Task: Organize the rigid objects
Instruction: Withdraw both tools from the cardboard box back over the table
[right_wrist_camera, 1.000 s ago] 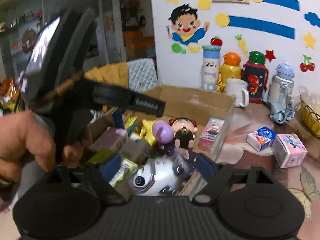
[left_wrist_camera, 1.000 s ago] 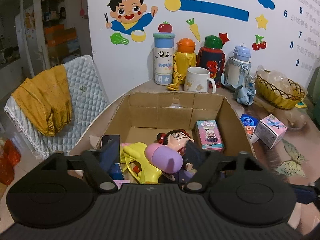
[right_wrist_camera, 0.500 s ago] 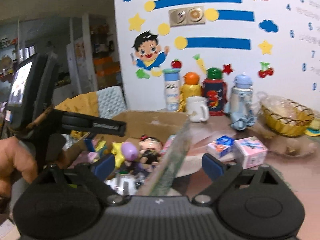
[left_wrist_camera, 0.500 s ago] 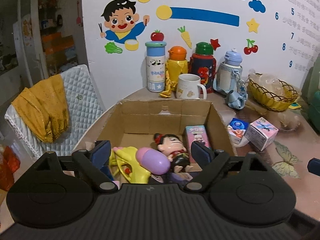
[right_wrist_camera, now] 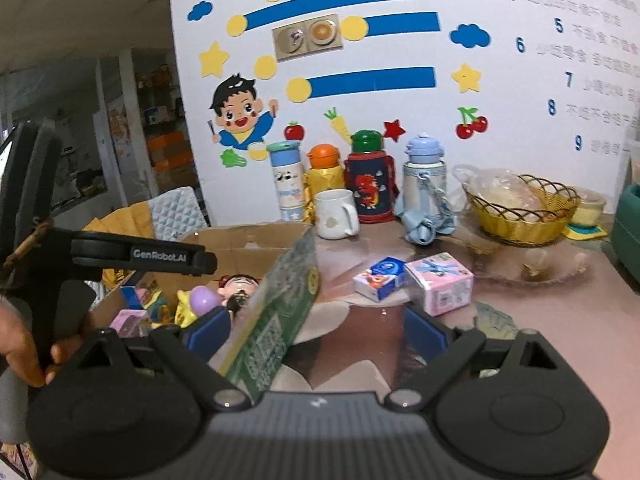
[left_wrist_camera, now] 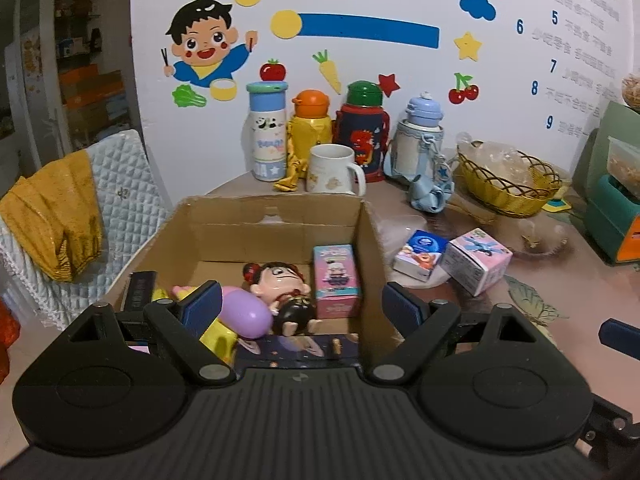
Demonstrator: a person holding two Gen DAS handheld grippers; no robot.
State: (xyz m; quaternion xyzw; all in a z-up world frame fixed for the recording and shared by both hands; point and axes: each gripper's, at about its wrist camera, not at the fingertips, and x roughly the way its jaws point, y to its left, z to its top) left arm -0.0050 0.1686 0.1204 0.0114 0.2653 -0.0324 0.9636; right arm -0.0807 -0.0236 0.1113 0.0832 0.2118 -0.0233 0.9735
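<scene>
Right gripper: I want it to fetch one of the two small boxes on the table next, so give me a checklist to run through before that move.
1. Right gripper open and empty: ok, fingers apart with nothing between them.
2. Blue box and pink box reachable on the table: ok, both ahead of the gripper.
3. The two boxes apart: not ok, they sit side by side and appear to touch.
4. Path clear: not ok, the carton's green flap rises beside the left finger.
5. Space in the carton: ok, bare floor near its back wall.
6. Left gripper out of the way: ok, open over the carton.
</scene>
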